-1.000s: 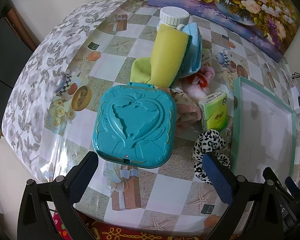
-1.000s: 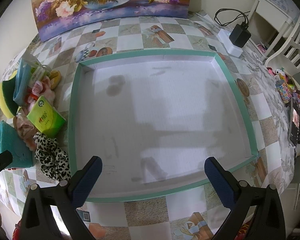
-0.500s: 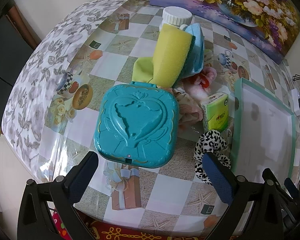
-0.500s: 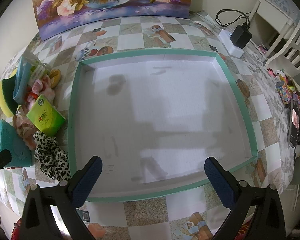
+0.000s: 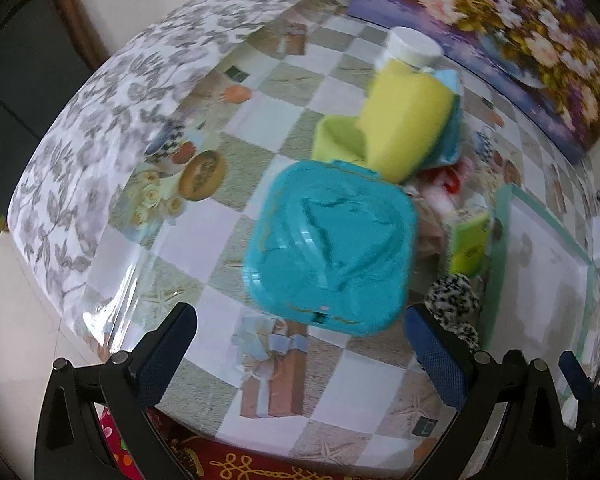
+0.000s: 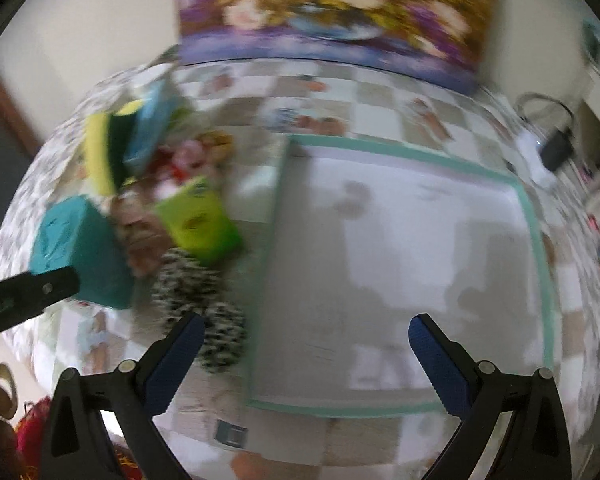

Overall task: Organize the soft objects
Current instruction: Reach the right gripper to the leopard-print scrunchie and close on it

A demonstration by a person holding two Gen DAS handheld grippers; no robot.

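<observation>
A pile of soft things lies left of a shallow tray with a teal rim (image 6: 537, 248) and a white floor. In the pile are a yellow sponge (image 5: 408, 120), a green tissue pack (image 6: 198, 220), a pink plush (image 6: 184, 160) and a leopard-print scrunchie (image 6: 204, 304). A teal plastic case (image 5: 332, 248) lies at the pile's near side. My left gripper (image 5: 298, 316) is open, just short of the case. My right gripper (image 6: 306, 322) is open above the tray's left rim, and its left finger is beside the scrunchie. Both views are blurred.
A flower painting (image 6: 332, 12) leans on the wall behind the table. A white-lidded jar (image 5: 416, 46) stands behind the sponge. A black charger (image 6: 556, 152) and its cable lie past the tray's far right corner. The table's edge drops off at the left (image 5: 60, 208).
The right gripper has swung left from over the tray's middle towards the pile, so the scrunchie now sits by its left finger. The left gripper has shifted left and back a little. Both stay open.
</observation>
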